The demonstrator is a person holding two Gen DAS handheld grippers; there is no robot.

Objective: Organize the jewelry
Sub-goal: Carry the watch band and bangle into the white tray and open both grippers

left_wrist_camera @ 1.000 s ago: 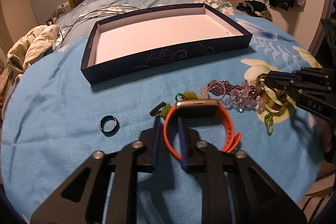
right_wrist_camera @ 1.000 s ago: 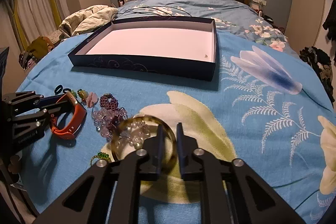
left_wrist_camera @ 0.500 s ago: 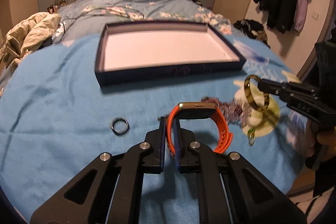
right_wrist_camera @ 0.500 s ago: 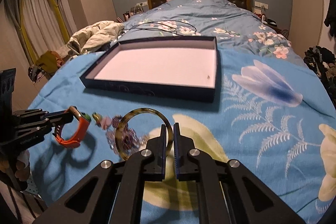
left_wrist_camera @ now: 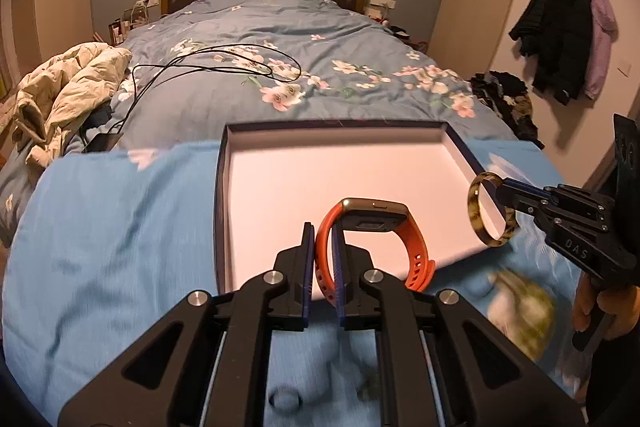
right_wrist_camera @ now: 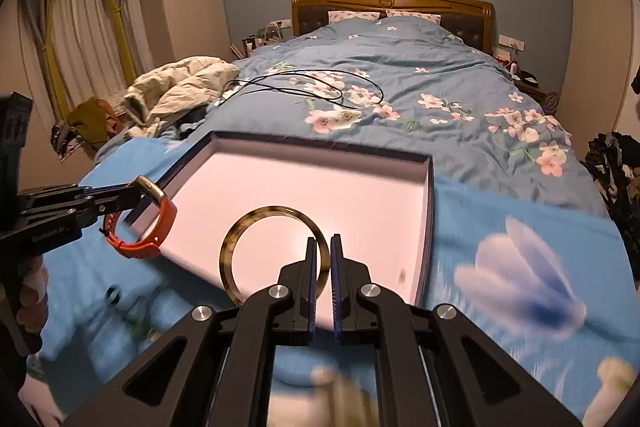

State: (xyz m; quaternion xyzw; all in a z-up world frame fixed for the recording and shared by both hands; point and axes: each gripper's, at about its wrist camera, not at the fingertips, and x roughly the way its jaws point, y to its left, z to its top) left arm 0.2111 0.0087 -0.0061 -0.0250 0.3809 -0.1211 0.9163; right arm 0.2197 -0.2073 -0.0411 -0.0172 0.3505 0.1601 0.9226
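My left gripper (left_wrist_camera: 323, 231) is shut on the strap of an orange smartwatch (left_wrist_camera: 376, 223) and holds it in the air over the near edge of the dark blue tray (left_wrist_camera: 221, 187). My right gripper (right_wrist_camera: 324, 243) is shut on a tortoiseshell bangle (right_wrist_camera: 240, 227) and holds it up over the tray's pale floor (right_wrist_camera: 320, 187). The right gripper with the bangle (left_wrist_camera: 486, 211) shows at the right of the left wrist view. The watch (right_wrist_camera: 154, 223) in the left gripper shows at the left of the right wrist view. The rest of the jewelry is blurred below.
The tray lies on a light blue flowered blanket (left_wrist_camera: 120, 227) on a bed. A black cable (left_wrist_camera: 224, 61) and a cream jacket (left_wrist_camera: 64, 87) lie further back. Clothes hang on the right wall (left_wrist_camera: 560, 27). A small dark ring (right_wrist_camera: 113, 294) lies blurred on the blanket.
Both grippers have closed on their pieces, lifted them off the blanket and carried them forward and up to the tray. The watch and bangle left the jewelry pile.
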